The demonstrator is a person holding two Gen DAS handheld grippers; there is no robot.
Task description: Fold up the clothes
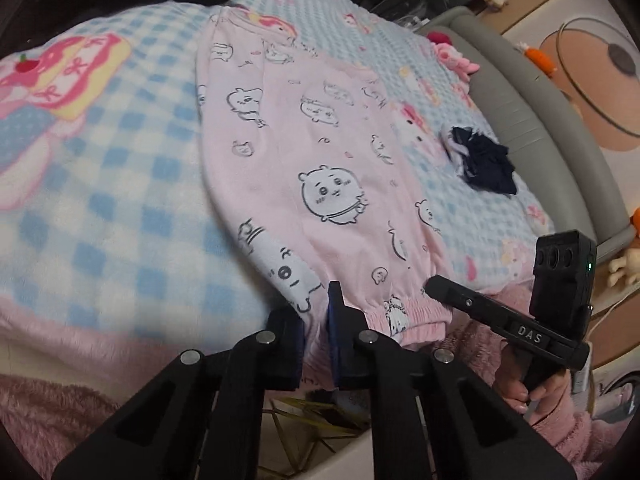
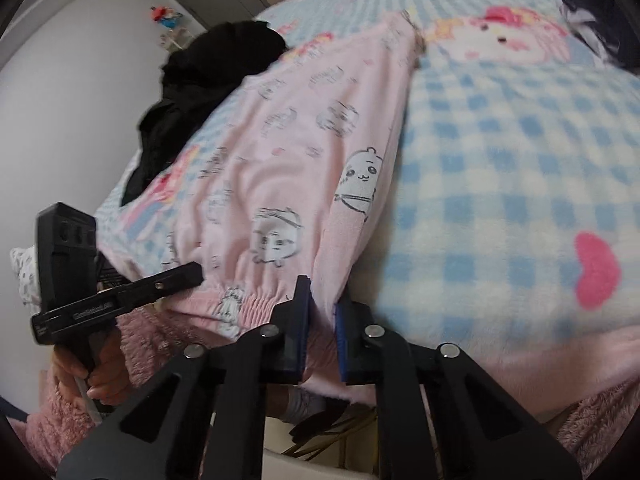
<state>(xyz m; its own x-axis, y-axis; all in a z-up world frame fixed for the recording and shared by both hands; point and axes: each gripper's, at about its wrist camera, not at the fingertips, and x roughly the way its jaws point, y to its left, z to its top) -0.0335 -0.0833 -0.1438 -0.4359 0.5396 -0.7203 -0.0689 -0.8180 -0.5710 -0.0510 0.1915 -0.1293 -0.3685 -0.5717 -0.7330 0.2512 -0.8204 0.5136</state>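
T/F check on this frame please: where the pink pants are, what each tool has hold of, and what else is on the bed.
1. The pink pajama pants lie spread on the blue checked blanket. True.
2. The left tool is wide open above the fabric. False: it is shut on the pants' near edge by the waistband.
3. The right tool is pinched on the pants' near edge. True.
4. The small navy garment lies on top of the pants. False: it lies on the blanket beside them.
5. A black garment is heaped at the bed's far edge. True.
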